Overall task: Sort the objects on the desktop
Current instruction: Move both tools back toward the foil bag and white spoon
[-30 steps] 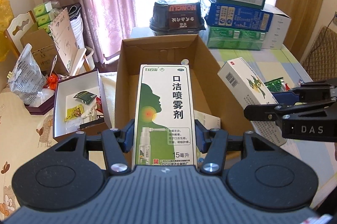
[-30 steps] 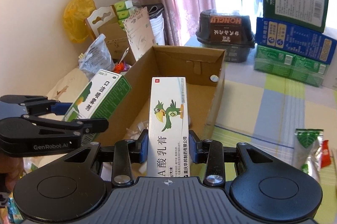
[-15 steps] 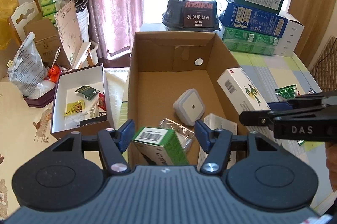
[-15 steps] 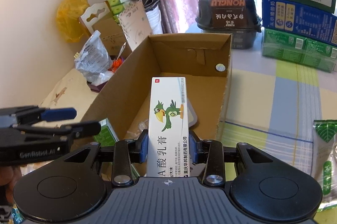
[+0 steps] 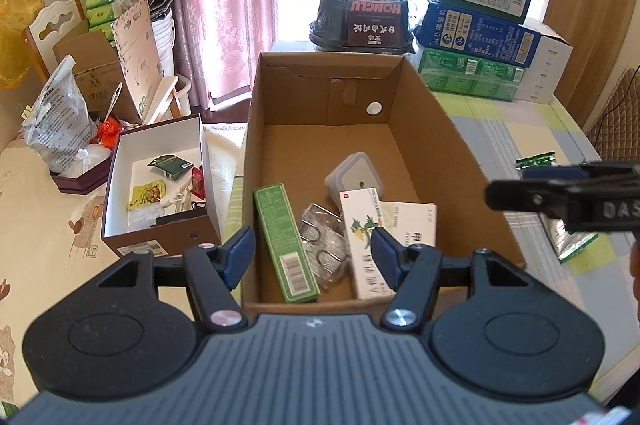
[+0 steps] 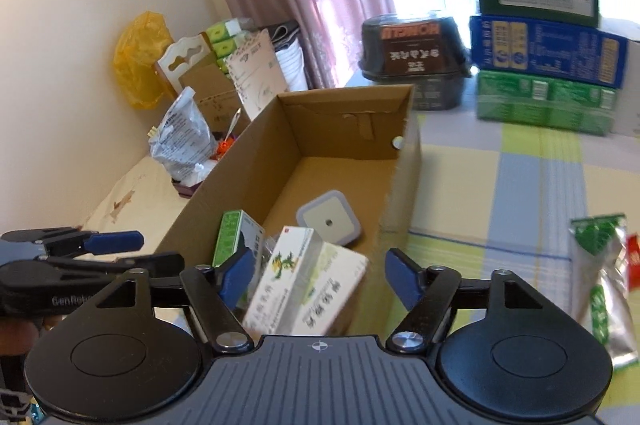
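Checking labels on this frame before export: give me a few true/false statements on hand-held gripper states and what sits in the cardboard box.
1. The left hand-held gripper is open and holds nothing. True.
2. The right hand-held gripper is clamped on the parrot box. False: its jaws are spread, and the parrot box lies inside the cardboard box.
3. The green spray box lies flat on the cardboard box floor. True.
4. The square white device sits on the tablecloth outside the cardboard box. False: it is inside, beyond the parrot box.
5. A green foil packet lies on the checked tablecloth, outside the cardboard box. True.
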Demonstrator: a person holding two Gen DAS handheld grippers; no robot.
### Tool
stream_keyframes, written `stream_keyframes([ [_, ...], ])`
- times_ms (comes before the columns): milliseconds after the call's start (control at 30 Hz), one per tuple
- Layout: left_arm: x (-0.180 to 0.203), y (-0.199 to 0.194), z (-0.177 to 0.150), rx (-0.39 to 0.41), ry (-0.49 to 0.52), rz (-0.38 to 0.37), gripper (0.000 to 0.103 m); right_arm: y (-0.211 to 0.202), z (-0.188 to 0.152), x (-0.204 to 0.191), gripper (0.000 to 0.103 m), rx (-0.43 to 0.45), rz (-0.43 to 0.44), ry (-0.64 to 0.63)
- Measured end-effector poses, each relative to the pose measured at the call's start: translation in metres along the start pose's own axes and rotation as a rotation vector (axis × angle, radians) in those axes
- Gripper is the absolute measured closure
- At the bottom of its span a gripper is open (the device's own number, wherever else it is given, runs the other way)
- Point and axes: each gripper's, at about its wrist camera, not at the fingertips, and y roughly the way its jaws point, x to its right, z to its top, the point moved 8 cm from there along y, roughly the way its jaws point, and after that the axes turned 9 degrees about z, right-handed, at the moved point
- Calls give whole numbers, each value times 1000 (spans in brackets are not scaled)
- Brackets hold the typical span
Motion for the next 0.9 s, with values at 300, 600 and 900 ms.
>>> stream_keyframes([
  [300, 39, -46, -5, 50, 8, -35, 35, -79, -45, 27, 17, 56, -93, 11],
  [600, 112, -78, -26, 59, 77, -114, 19, -161, -92, 87, 9, 70, -214, 92],
  [900, 182, -89, -61, 22, 122, -179, 9, -229, -117, 132, 5, 97, -302, 149],
])
